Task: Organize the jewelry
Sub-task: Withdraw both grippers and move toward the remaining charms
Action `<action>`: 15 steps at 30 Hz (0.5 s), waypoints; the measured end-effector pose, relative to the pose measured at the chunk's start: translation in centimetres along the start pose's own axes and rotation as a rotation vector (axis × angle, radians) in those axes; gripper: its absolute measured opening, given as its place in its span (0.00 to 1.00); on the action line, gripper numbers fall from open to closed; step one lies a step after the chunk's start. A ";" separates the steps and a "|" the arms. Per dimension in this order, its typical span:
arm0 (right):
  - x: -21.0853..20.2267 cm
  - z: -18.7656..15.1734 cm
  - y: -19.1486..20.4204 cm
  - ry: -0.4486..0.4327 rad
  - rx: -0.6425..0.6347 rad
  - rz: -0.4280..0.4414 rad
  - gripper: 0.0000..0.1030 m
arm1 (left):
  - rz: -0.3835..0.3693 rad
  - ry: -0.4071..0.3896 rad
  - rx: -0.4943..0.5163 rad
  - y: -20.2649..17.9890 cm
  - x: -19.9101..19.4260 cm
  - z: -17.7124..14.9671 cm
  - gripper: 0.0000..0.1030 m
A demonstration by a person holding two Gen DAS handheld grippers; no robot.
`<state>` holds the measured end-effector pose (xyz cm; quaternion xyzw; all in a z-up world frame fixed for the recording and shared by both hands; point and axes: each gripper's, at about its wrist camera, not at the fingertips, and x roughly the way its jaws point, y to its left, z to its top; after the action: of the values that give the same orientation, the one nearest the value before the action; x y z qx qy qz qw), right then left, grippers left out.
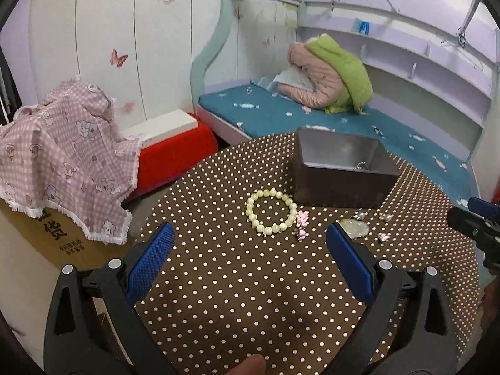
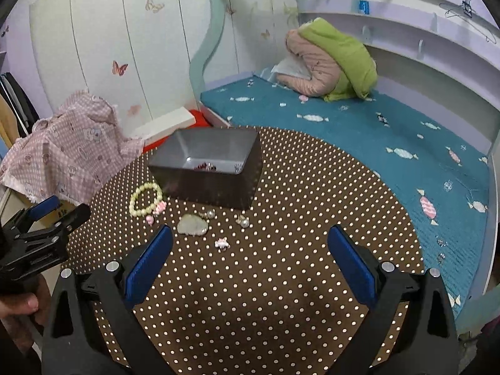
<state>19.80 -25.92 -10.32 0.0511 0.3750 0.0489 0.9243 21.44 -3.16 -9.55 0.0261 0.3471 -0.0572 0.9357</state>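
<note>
A pale green bead bracelet point(image 1: 271, 212) lies on the round dotted brown table point(image 1: 250, 297), just in front of a dark metal box point(image 1: 340, 172). Pink charms point(image 1: 302, 222), a flat pale pendant point(image 1: 354, 227) and small silver pieces point(image 1: 384, 237) lie to its right. My left gripper point(image 1: 250, 243) is open and empty, just short of the bracelet. In the right wrist view the box point(image 2: 209, 168) holds some jewelry; the bracelet point(image 2: 145, 199), pendant point(image 2: 192, 227), pearl earrings point(image 2: 243, 222) and a pink clip point(image 2: 222, 243) lie before it. My right gripper point(image 2: 250, 240) is open and empty.
A bed with a blue candy-print cover point(image 2: 359, 143) and folded pink and green bedding point(image 2: 331, 65) is behind the table. A pink checked cloth point(image 1: 62, 162) over a cardboard box and a red box point(image 1: 175, 159) stand at the left.
</note>
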 end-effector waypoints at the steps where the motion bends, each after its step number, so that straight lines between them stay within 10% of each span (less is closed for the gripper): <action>1: 0.6 -0.2 0.0 0.013 -0.004 0.000 0.93 | 0.000 0.005 0.000 -0.1 0.4 -0.1 0.95; 7: 4.3 -1.4 0.5 0.089 -0.027 0.015 0.91 | -0.018 0.057 0.007 -0.8 2.9 -0.7 0.94; 15: 8.2 -1.7 1.8 0.160 -0.086 0.046 0.51 | -0.025 0.104 0.008 -1.3 5.4 -1.1 0.94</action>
<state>24.39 -23.03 -16.92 0.0157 0.4438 0.0900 0.8915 24.62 -4.82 -13.96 0.0285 0.3955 -0.0690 0.9154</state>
